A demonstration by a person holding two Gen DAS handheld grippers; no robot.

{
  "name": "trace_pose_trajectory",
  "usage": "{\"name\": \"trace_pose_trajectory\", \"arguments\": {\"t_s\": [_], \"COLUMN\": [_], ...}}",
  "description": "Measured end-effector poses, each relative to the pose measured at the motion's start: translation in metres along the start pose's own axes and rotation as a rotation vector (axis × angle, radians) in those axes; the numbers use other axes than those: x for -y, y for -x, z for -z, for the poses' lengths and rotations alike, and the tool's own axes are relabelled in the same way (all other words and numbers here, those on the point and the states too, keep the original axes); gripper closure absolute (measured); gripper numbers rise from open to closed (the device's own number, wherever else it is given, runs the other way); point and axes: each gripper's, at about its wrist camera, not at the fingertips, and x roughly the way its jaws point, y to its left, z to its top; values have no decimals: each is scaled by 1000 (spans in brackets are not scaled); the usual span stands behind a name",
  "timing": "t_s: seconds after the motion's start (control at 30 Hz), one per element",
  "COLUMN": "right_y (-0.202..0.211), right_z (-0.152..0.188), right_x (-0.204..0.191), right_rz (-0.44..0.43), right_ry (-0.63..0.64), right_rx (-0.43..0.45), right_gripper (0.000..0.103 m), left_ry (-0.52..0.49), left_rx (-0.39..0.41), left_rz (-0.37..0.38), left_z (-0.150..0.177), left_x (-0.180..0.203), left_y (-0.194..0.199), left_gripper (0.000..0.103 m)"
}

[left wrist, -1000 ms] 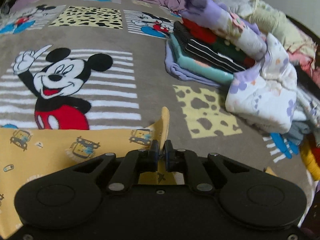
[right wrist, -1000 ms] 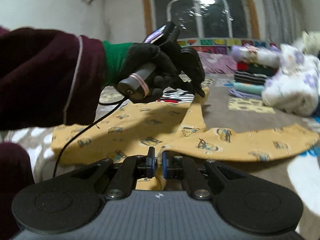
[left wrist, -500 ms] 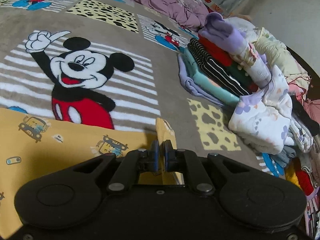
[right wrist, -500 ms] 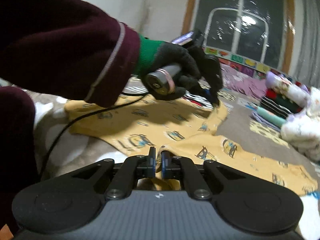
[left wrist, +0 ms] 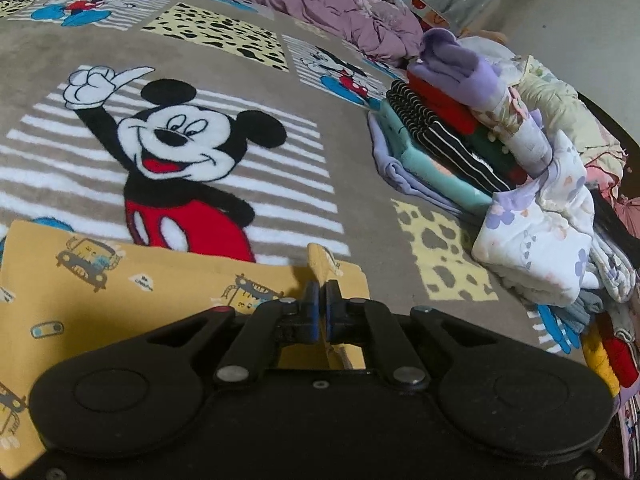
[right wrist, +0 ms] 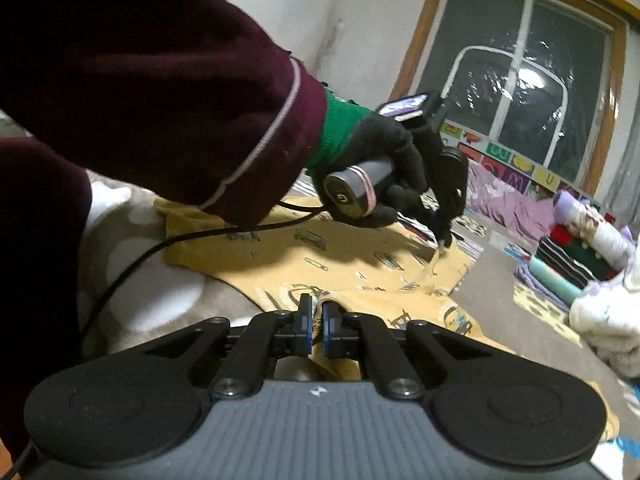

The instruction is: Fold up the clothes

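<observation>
My left gripper (left wrist: 320,300) is pinched tight on a corner flap of the yellow garment (left wrist: 140,284), which stands up between the blue pads. My right gripper (right wrist: 316,320) is likewise clamped on a bunched fold of the same yellow cloth, nearer me. In the right wrist view I see my left hand (right wrist: 384,168), in a black glove with a green cuff under a maroon sleeve (right wrist: 160,80), angled down over the garment, its gripper's tips meeting the raised corner. The garment lies spread on the cartoon-mouse blanket (left wrist: 240,80). Beyond its far edge the blanket is bare towards the purple bedding. To the right, well apart from the garment's corner, stands a stack of folded clothes (left wrist: 460,140) beside a white floral bundle (left wrist: 540,232).
</observation>
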Motion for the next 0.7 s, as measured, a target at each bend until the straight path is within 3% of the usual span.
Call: {"name": "trace_pose_trajectory", "arguments": {"t_s": [0.2,0.33,0.4,0.5,0.6,0.63,0.7], "right_y": [-10,-9,-8,-7,-5,-5,-5], "right_z": [8,9,9,8,8,7,7], "right_x": [1,2,2,2,0,0,-2], "right_rz": [-29,-33,-30,-23,-17,-14,-16], "right_ry": [-28,-47,-49,-50,-42,-39,-34], "right_rx": [-57,-50,-48,-44,-35,-33,-36], "right_gripper": [96,94,94,85,72,71,71], "left_ry": [-113,-257,-353,-512,-673,-729,-837], "left_rx": [-30,48,80,61,-24,-55,-122], "left_rz": [-109,-192,-206,-162,-21,22,99], "left_z": [6,9,15,33,63,75,101], "left_x": [3,31,55,101,154,172,207], "left_y": [-7,13,26,39,45,45,42], "left_gripper": [99,81,77,77,63,58,57]}}
